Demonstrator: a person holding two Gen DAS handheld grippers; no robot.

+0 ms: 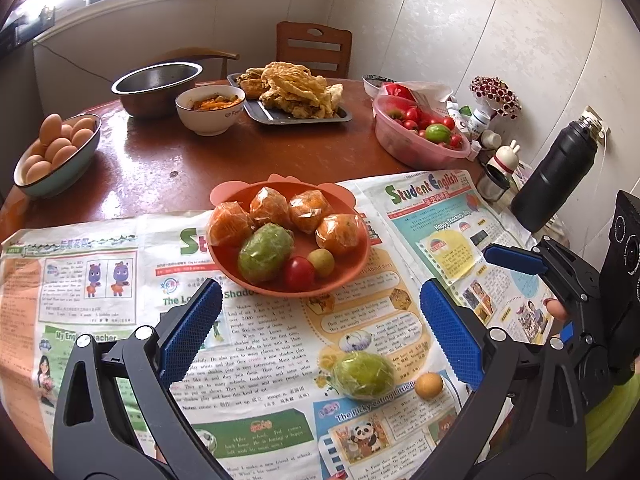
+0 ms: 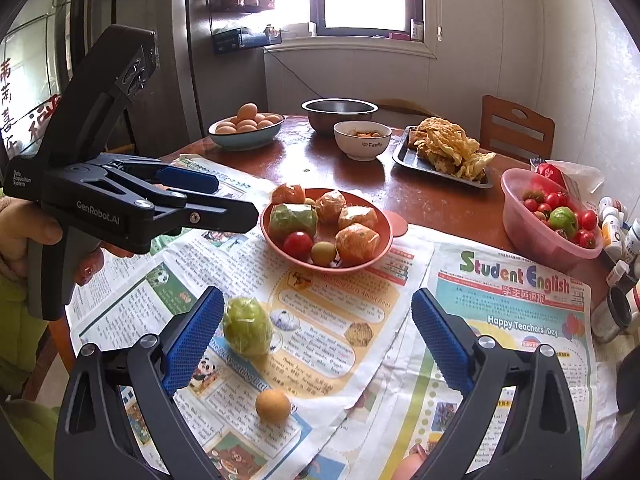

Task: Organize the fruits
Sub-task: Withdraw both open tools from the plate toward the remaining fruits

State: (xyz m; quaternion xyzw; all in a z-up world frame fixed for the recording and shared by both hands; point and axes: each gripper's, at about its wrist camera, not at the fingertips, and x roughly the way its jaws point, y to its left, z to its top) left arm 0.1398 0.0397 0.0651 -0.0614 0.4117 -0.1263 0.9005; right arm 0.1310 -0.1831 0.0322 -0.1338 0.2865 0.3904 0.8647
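1. Fruits mostly sit in the orange plate (image 1: 224, 258) on the newspaper (image 1: 264, 344): four wrapped oranges (image 1: 340, 234), a wrapped green fruit (image 1: 266, 252), a red tomato (image 1: 299, 273), a small yellow-green fruit (image 1: 321, 263).
2. Left to do, by my read: two pieces lie loose on the newspaper, well apart from the plate — a second wrapped green fruit (image 2: 247, 326) and a small orange-brown round fruit (image 2: 273, 406). Task looks mostly done.
3. Right gripper (image 2: 318, 332): jaws spread wide, empty, loose green fruit just beside its left pad.
4. Left gripper (image 1: 320, 326): jaws spread, empty, aimed at the plate; both loose fruits sit near its right pad.
5. Pink bowl (image 2: 520, 224) of tomatoes stands apart on the table; unclear whether it counts for the task.
6. Hard to tell: the small round fruit's type, maybe a loquat or kumquat. Wrap glare blurs the oranges' surface. Fisheye edges cut off both handles.
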